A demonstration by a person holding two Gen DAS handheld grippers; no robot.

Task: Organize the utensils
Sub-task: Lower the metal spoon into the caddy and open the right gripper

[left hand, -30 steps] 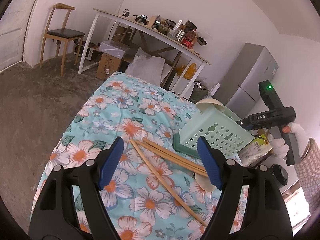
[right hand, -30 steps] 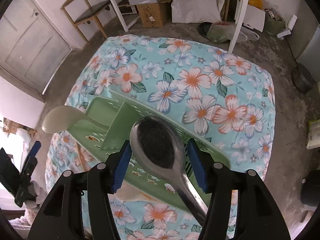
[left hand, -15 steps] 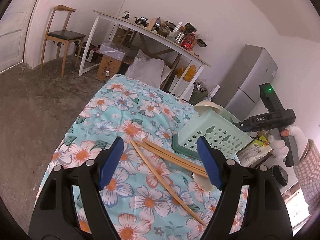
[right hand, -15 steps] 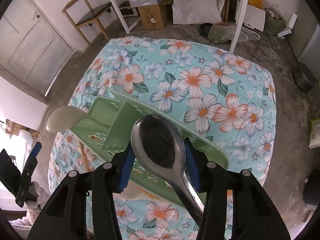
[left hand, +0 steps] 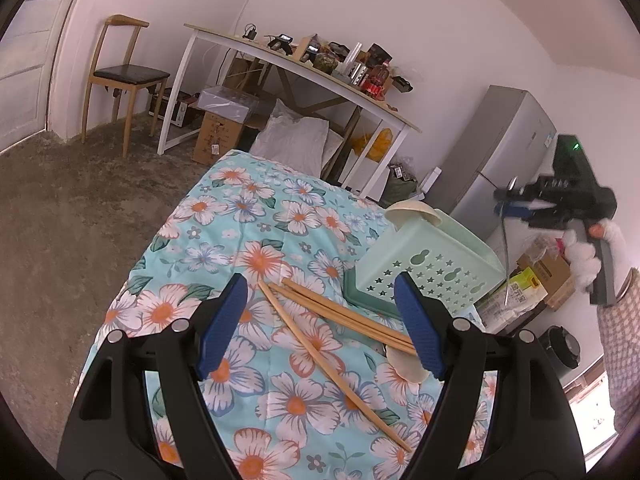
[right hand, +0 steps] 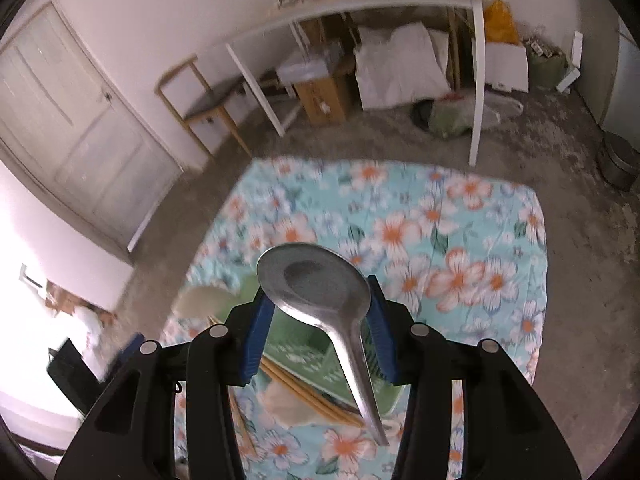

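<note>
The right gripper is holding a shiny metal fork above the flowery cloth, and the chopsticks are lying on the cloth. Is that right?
Not quite. The right gripper holds a metal spoon, not a fork; the right wrist view shows its round bowl between the blue fingers. The rest is right: it is above the flowery cloth, and the chopsticks lie on that cloth.

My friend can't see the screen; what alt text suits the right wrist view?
A claw with blue pads grips a metal spoon by its bowl, above a floral cloth. Below it sit a green basket, chopsticks and a pale spoon.
</note>
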